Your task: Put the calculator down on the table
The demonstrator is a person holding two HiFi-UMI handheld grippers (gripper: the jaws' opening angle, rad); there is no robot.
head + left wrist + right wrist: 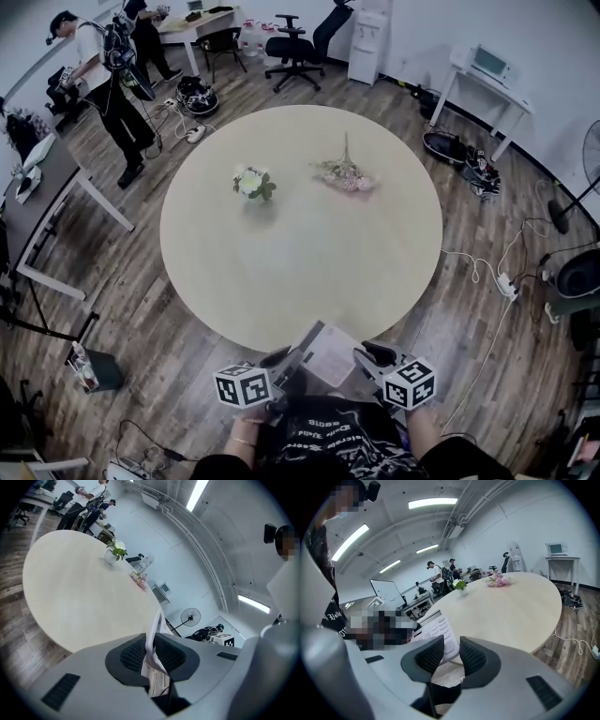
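Observation:
A white calculator (330,354) hangs just over the near edge of the round beige table (300,253), carried between both grippers. My left gripper (289,361) is shut on its left edge; in the left gripper view the calculator (153,639) stands edge-on between the pads (133,652). My right gripper (368,356) holds the right side. In the right gripper view the keyed face of the calculator (438,631) runs in between the two black pads (473,656), with the table (511,602) beyond it.
A small vase of white flowers (252,183) and a pink bouquet (345,174) lie on the table's far half. Two people (112,84) stand at back left by a desk (42,192). An office chair (292,45), cables and a power strip (506,284) are on the wood floor.

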